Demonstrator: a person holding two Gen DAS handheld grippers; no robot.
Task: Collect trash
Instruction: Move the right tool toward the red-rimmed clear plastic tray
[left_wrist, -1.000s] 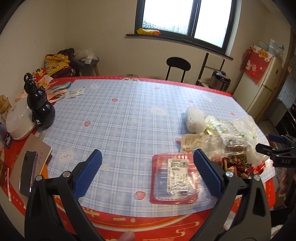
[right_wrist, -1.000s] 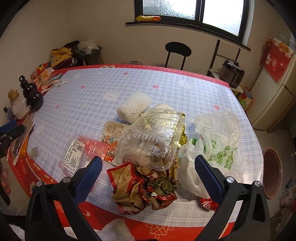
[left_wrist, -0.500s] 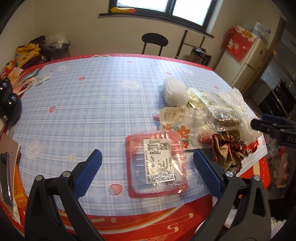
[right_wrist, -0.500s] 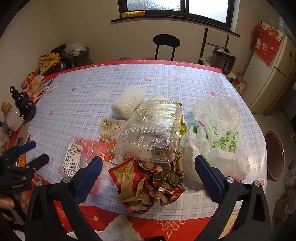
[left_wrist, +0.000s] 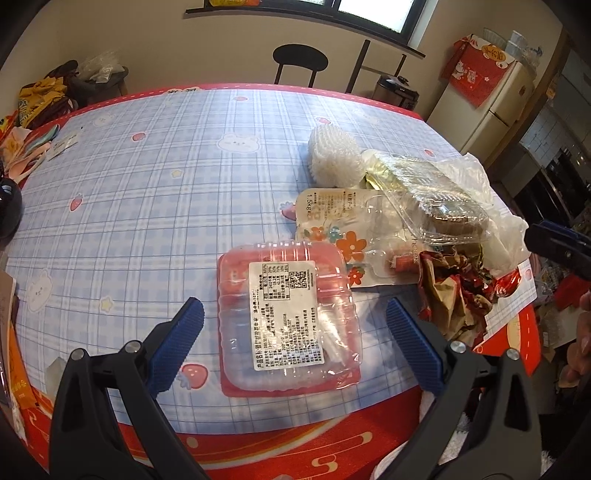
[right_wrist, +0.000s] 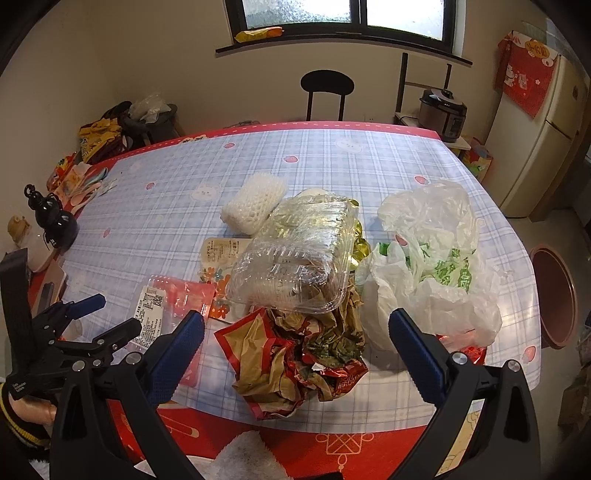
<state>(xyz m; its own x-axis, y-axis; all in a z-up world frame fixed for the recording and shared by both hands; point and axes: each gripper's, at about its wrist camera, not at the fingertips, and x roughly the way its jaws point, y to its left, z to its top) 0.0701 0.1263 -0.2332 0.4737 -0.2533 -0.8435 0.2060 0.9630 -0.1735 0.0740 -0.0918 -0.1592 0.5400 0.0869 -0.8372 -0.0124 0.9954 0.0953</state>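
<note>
L hand-held gripper (left_wrist: 291, 338) has swung in over the red tray (left_wrist: 286, 317) near the table's (left_wrist: 155, 177) front edge; a sec ago the tray sat off to its right. Jaws wide apart, nothing held, tray now framed between them, so likely first pick. R hand-held gripper (right_wrist: 295, 341) also open, empty, above crumpled wrapper (right_wrist: 295, 360) w/ bag (right_wrist: 432, 258) just beside.

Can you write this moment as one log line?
left claw: open, over red tray | right claw: open, over crumpled wrapper | nothing held
</note>
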